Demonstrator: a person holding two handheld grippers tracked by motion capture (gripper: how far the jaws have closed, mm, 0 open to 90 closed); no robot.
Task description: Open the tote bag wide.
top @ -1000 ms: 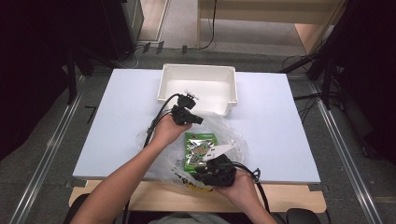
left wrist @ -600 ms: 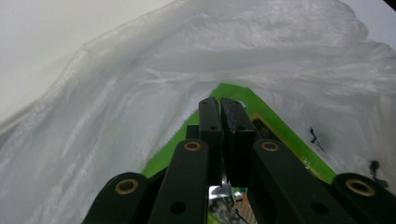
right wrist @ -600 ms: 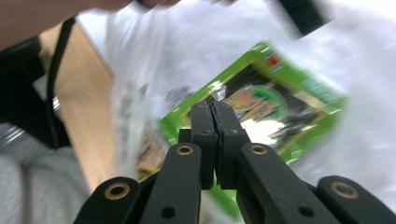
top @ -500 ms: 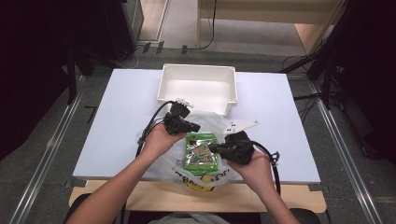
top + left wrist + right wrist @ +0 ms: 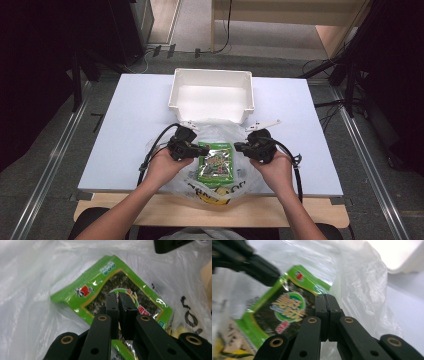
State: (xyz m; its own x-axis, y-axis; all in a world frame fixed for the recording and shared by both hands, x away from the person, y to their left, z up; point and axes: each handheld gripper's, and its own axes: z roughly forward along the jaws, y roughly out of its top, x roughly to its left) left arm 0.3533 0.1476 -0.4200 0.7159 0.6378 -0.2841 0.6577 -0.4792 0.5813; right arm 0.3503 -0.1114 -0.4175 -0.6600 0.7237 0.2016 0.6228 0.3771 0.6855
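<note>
A pale blue-white table (image 5: 130,120) stands on a grey floor, with dark equipment around it. At the table's far edge sits an empty white rectangular plastic tub (image 5: 211,95). Near the person's edge lies a crumpled clear plastic bag (image 5: 220,134) with black and yellow print, and inside it a flat green foil snack packet (image 5: 216,162) lies face up. The left gripper (image 5: 192,148) sits just beside the packet's left edge, the right gripper (image 5: 242,146) just beside its right edge, each held in a hand. Both pairs of black jaws are pressed together. They seem to pinch thin bag film, though the blurred close views leave that uncertain.
</note>
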